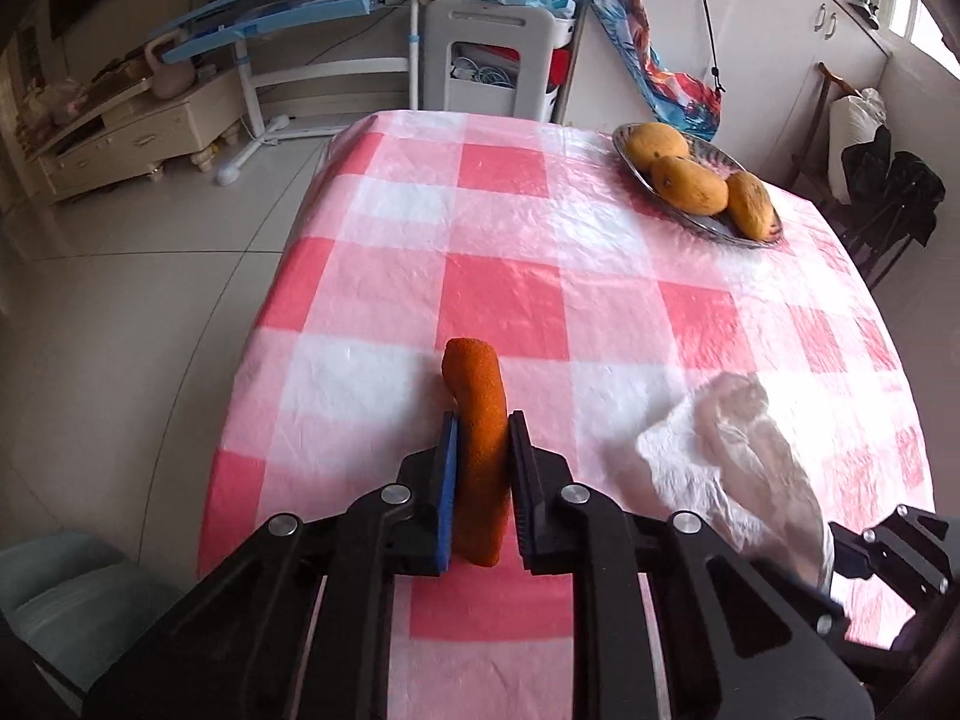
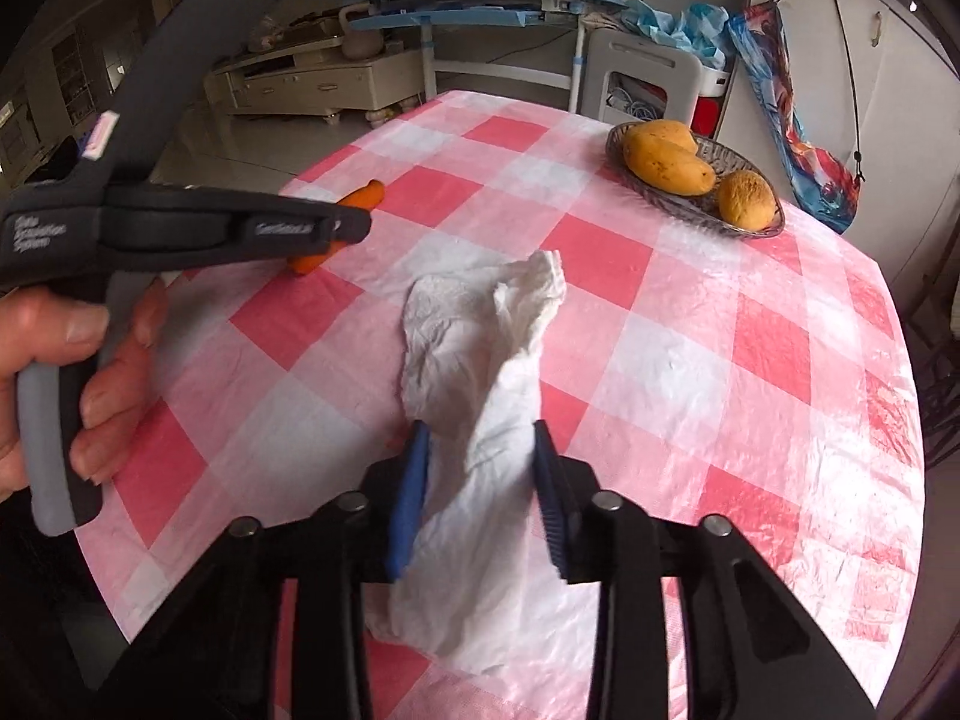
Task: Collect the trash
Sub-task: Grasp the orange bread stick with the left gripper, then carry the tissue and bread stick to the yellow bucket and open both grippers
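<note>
An orange, rough-skinned strip of peel point(image 1: 474, 378) stands on edge over the pink-and-white checked tablecloth point(image 1: 600, 252), and my left gripper point(image 1: 483, 426) is shut on its lower half. In the right wrist view the same peel point(image 2: 367, 195) pokes out past the left gripper point(image 2: 354, 225), which a hand holds. A crumpled white paper tissue point(image 2: 474, 324) lies in the middle of the cloth point(image 2: 690, 360). My right gripper point(image 2: 480, 429) is shut on its near end, both pads pressing the paper. From the left wrist view the tissue point(image 1: 708, 450) sits to the right.
A glass dish point(image 1: 708, 222) with three mangoes point(image 1: 690, 186) stands at the table's far right; the right wrist view shows the same dish point(image 2: 678, 210). Beyond the table are a white stool point(image 1: 486, 60), a blue desk and a low cabinet. The table edge drops to tiled floor at left.
</note>
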Tool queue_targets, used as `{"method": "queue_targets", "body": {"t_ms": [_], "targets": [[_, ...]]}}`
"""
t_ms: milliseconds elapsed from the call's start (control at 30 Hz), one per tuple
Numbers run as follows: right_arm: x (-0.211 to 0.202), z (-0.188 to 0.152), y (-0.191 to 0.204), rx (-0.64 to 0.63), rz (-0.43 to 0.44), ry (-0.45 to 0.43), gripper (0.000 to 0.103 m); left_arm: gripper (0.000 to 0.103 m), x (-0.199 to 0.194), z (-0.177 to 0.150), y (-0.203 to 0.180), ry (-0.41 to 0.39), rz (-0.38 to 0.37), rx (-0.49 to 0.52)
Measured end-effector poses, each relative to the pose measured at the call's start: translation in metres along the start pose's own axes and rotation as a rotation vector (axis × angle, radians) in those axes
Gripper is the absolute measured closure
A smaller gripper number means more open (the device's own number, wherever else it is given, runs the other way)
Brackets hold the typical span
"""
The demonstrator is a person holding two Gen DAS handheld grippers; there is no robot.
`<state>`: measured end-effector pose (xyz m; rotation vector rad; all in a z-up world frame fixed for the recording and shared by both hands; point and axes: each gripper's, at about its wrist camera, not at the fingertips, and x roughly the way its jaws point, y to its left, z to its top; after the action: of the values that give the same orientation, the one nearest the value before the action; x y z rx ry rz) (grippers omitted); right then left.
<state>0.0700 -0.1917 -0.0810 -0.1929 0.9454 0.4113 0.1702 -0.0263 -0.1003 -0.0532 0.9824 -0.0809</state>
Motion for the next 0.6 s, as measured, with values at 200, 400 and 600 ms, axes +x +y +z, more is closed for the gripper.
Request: {"method": "queue_targets", "body": {"t_ms": [200,400,600], "targets": [[-0.015,-0.014,-0.016,0.105,0.018,0.000,0.093,0.087,-0.028,-0.033,-0.012,-0.009,-0.031,0.024],[-0.038,-0.027,-0.019,0.179,0.045,-0.046,0.093,0.087,-0.060,-0.059,-0.019,-0.059,-0.049,0.039],[-0.059,-0.041,-0.018,0.244,0.081,-0.098,0.093,0.087,-0.099,-0.082,-0.019,-0.133,-0.091,0.015]]}}
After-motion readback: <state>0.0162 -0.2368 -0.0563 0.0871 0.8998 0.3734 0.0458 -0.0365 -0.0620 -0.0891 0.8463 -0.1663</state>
